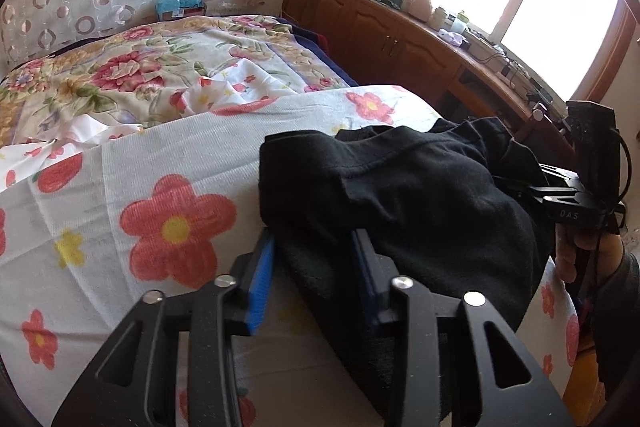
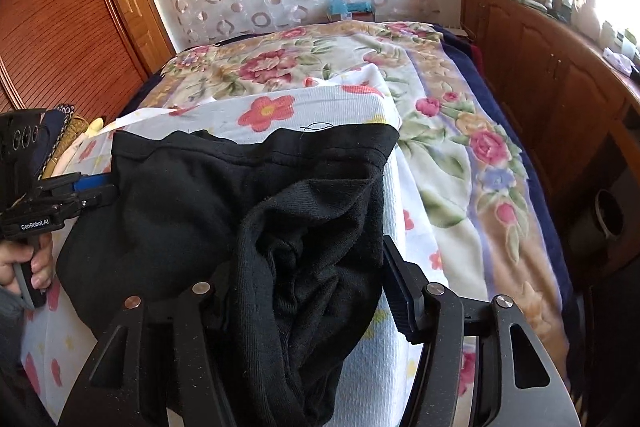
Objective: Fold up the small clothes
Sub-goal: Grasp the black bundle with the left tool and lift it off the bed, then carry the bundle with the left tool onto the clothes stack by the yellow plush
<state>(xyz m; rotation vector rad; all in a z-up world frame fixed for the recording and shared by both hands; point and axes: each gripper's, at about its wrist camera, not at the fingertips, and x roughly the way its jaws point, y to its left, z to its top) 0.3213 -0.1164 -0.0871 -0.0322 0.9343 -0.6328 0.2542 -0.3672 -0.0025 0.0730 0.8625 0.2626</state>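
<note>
A black garment [image 1: 420, 187] lies crumpled on a white cloth with red flowers [image 1: 168, 187] on the bed. My left gripper [image 1: 314, 233] is shut on a thick fold at the garment's left edge, which fills the gap between its blue pads [image 1: 262, 275]. The right wrist view shows this same gripper [image 2: 108, 189] at that edge. My right gripper [image 2: 304, 255] stands open and wide. A bunched part of the garment [image 2: 200, 195] lies loose between and over its jaws and hides the left finger. In the left wrist view the garment hides the right gripper's [image 1: 560, 187] fingertips.
A floral quilt [image 2: 460, 131] covers the bed beyond the flowered cloth. Wooden cabinets [image 2: 560, 75] with clutter on top run along the right under a window. A wooden wardrobe [image 2: 60, 27] stands at the left, with a few folded items [image 2: 68, 139] beside it. A hand [image 2: 24, 267] grips each handle.
</note>
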